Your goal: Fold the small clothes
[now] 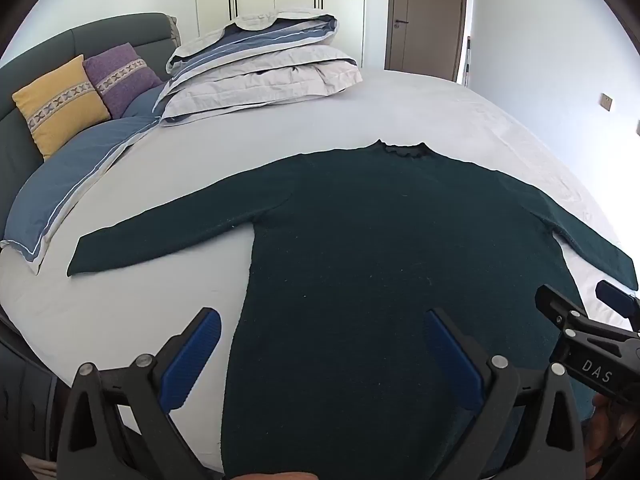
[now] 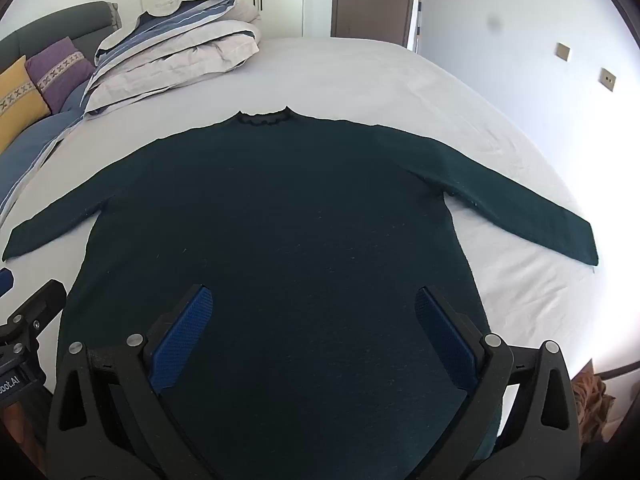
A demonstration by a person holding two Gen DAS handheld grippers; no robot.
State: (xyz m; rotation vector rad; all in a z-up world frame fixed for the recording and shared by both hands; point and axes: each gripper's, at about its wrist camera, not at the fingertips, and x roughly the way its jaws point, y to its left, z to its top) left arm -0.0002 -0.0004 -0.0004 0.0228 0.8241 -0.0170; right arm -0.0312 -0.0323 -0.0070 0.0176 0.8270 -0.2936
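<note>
A dark green long-sleeved sweater (image 1: 380, 240) lies flat on the white bed sheet (image 1: 400, 104), collar far, both sleeves spread out to the sides. It also shows in the right wrist view (image 2: 280, 220). My left gripper (image 1: 324, 336) is open and empty, hovering over the sweater's near left hem edge. My right gripper (image 2: 314, 312) is open and empty above the near middle of the sweater. The right gripper also shows at the right edge of the left wrist view (image 1: 584, 312), over the sweater's lower right side.
A folded duvet (image 1: 256, 64) is stacked at the far left of the bed. Yellow (image 1: 60, 100) and purple (image 1: 120, 76) cushions lean on the grey headboard beside a blue pillow (image 1: 64, 184). A door (image 1: 428, 12) stands behind the bed.
</note>
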